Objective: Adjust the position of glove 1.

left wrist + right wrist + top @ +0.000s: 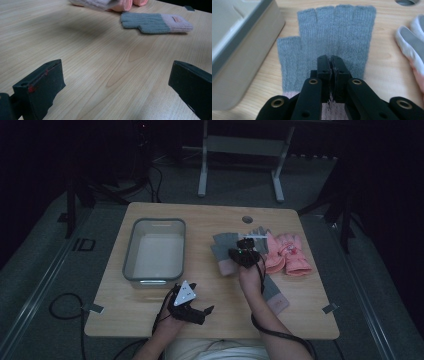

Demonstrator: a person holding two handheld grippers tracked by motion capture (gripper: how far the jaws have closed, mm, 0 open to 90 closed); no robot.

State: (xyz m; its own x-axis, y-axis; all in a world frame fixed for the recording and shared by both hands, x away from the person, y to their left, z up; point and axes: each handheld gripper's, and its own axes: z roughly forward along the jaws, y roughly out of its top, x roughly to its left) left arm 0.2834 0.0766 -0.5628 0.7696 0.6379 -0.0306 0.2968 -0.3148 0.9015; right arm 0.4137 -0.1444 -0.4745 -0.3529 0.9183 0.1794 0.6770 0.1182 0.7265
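The right gripper (331,65) was seen with its two black jaws brought together, pinched on the grey fingerless glove (329,37) near its pink cuff. The glove was spread over the wooden table (384,60), fingers pointing away. A grey bin (244,57) was located at the left, and a white and pink glove (412,45) at the right edge
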